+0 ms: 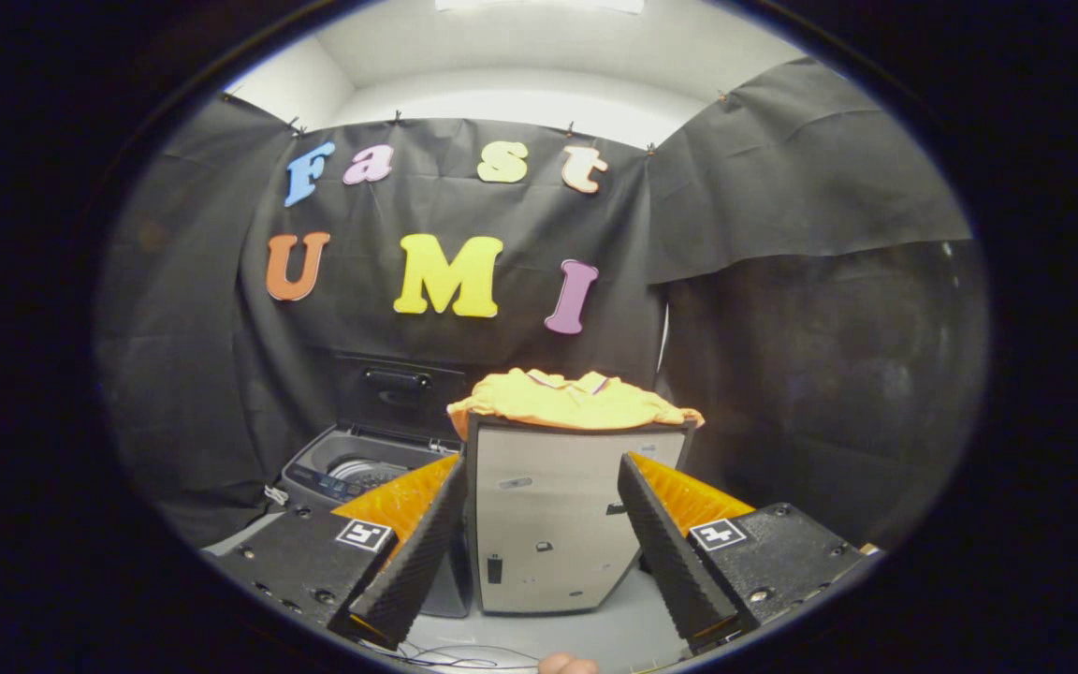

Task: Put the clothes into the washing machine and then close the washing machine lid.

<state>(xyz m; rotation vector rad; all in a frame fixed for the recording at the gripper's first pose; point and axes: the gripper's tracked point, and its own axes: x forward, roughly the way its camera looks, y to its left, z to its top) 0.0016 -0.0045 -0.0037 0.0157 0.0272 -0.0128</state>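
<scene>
Draping the whole booth is black cloth (764,187), with a white ceiling (539,65) showing above it.

Next in size: a pale boxy cabinet (548,524) standing on the light floor (633,637), straight ahead between the gripper's fingers and beyond them. Small dark marks and stickers on its front panel, too small to make out.

Washing machine (352,468) sits just beside the cabinet, on its left as seen from the gripper and lower than the cabinet top. Its lid (399,388) is up, leaning back against the cloth, with a dark handle on the face turned toward the camera. The drum opening and a control strip along the front edge are visible. Part of the machine is hidden behind the left finger.

Clothes (572,398): one yellow-orange garment with a collar, lying in a heap on top of the cabinet, edges hanging slightly over both sides. Not in the machine.

Gripper (539,477): fingers spread wide, nothing between them, touching nothing. The cabinet front shows through the gap. Tips sit short of the cabinet and well below the garment. Each finger base carries a square marker tag.

Thin cables (445,655) run across the floor below the fingers. A fingertip of the person's hand (567,665) pokes in by the cables.
</scene>
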